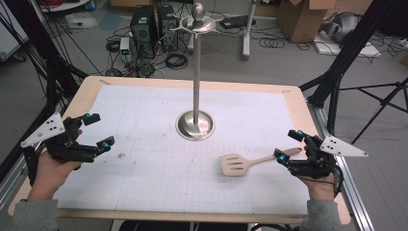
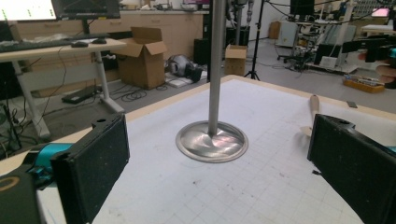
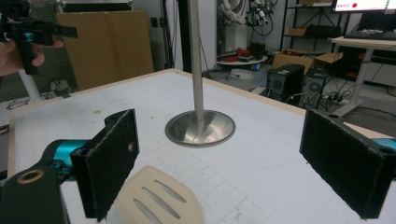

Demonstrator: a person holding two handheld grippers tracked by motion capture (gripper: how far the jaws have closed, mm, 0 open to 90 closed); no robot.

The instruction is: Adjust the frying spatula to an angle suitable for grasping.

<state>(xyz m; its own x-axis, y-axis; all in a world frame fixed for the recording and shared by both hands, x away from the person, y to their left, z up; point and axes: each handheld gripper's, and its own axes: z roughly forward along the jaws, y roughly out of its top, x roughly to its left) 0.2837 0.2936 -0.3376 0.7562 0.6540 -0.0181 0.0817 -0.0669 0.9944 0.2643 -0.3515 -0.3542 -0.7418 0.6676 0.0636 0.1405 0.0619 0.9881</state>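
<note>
A pale wooden slotted spatula [image 1: 238, 164] lies flat on the white grid mat, right of centre, with its handle running right. My right gripper [image 1: 287, 144] stands open at the handle's end; the near jaw is beside the handle, and I cannot tell if it touches. In the right gripper view the jaws [image 3: 224, 163] are wide apart and the spatula's head [image 3: 159, 198] lies by the left jaw. A tall metal stand [image 1: 195, 125] with a round base rises mid-table. My left gripper [image 1: 98, 130] hovers open at the left with nothing between its jaws [image 2: 219, 177], facing the stand's base [image 2: 212, 140].
The wooden-edged table [image 1: 296, 103] carries the white mat. Beyond its far edge the floor holds computer towers [image 1: 144, 24], cables and cardboard boxes [image 1: 303, 17]. Black tripod legs [image 1: 337, 72] stand at the right, and a dark frame at the left.
</note>
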